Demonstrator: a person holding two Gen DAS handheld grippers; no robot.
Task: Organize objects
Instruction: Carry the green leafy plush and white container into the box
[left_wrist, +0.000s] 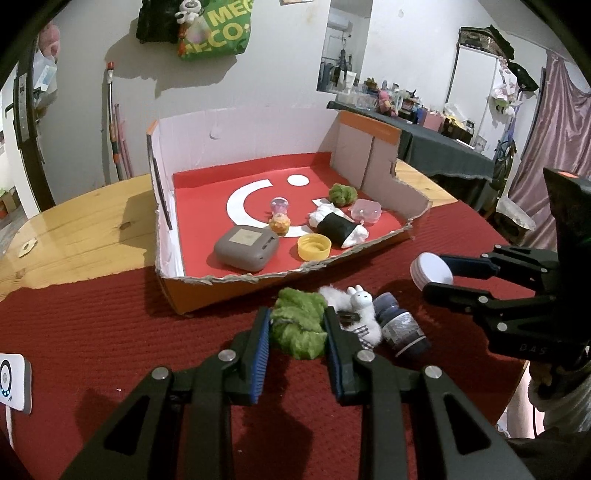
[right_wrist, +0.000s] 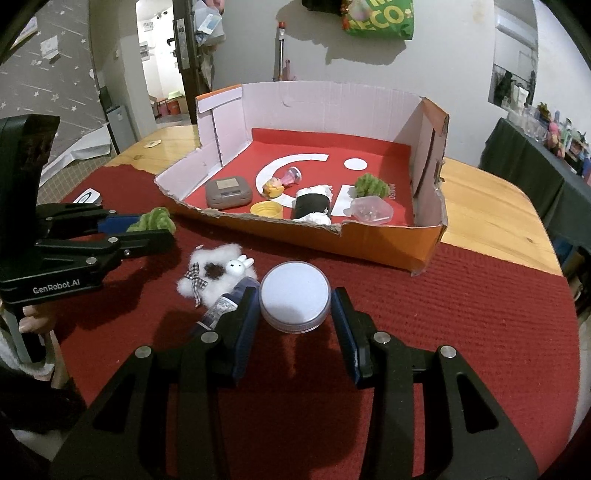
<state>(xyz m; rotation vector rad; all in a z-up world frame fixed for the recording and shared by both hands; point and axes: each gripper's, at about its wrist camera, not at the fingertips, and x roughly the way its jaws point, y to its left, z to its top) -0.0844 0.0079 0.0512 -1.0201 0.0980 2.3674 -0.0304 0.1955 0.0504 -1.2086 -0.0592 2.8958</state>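
On the table (right_wrist: 480, 221), beyond the red cloth (left_wrist: 92, 332), the cut-down cardboard box (right_wrist: 424, 240) stands open toward you, already holding a grey case (left_wrist: 245, 253), a yellow cap (left_wrist: 314, 248), a black-and-white roll (left_wrist: 338, 225) and a few smaller pieces. That box looks like the goal for both loads, so carry each one over the torn front wall rather than through it; the ragged edge could snag soft material.

Your right gripper (right_wrist: 295, 310) has its fingers clamped on the round white jar (right_wrist: 294, 295), held by its sides just in front of the box. Keep the lid level and set it in the bare red patch at the near right.

Your left gripper (left_wrist: 297, 328) has its fingers pressed together on the green fuzzy tuft (left_wrist: 297, 325), squeezing it narrow, near the box's front wall. Hold that pinch firm, since the fluff may slip.

Lift clear of the white bunny plush (right_wrist: 221, 275) and the dark small bottle (left_wrist: 400, 326) lying between your two grippers, so neither gets dragged along.
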